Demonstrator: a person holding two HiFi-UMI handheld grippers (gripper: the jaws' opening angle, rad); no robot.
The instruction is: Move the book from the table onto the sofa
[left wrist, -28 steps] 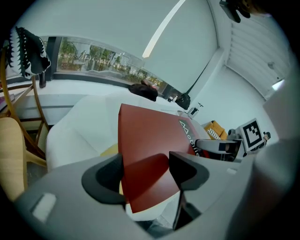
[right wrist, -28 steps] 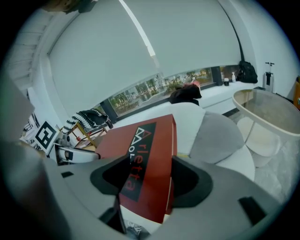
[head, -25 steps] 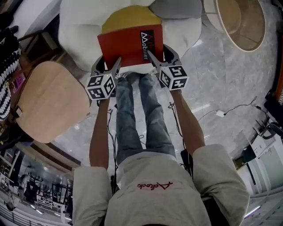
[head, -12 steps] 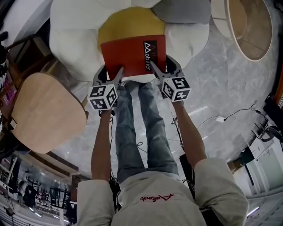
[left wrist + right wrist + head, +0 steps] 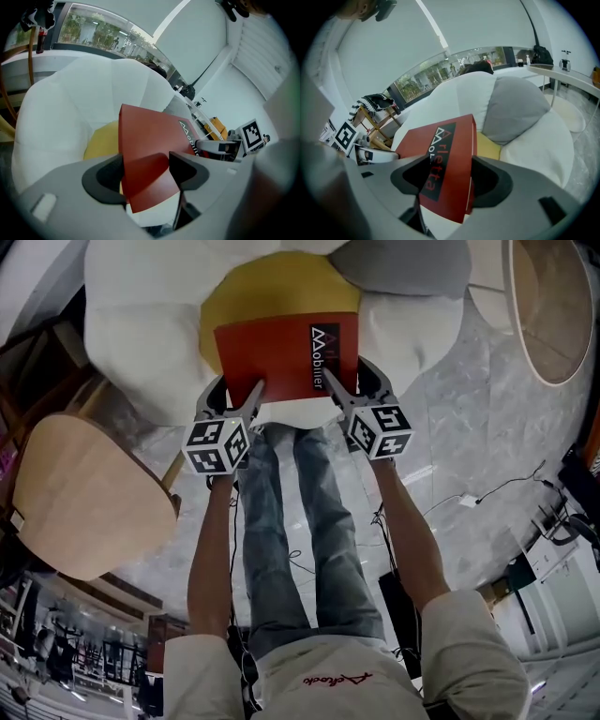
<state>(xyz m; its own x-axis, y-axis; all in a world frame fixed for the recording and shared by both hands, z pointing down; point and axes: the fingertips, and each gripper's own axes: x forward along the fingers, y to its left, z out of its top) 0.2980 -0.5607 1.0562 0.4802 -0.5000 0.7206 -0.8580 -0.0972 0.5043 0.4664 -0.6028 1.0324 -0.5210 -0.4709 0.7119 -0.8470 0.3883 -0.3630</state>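
- While the left gripper [image 5: 246, 397] sits just left of centre in the head view, its jaws are drawn to a narrow gap. They pinch the near left corner of the book [image 5: 281, 354] between their dark pads.
- Held by both near corners, the book lies in the upper middle of the head view, over the front of the white sofa [image 5: 141, 324]. Its far part overlaps the yellow cushion [image 5: 272, 287]; whether it rests on that cushion cannot be told.
- Its long side runs across the frame from left to right, with the near edge toward the person's legs and the far edge toward the top of the frame.
- It is a flat book with a plain red cover. A black strip near its right edge runs from near to far and carries white lettering and a triangle mark. White pages show under the near edge.
- Just right of centre, the right gripper [image 5: 336, 390] has its jaws equally narrow, clamped on the near right corner. In the right gripper view the black lettered strip lies between them.
- Toward the upper right, a grey cushion [image 5: 403, 263] lies on the sofa beyond the book.
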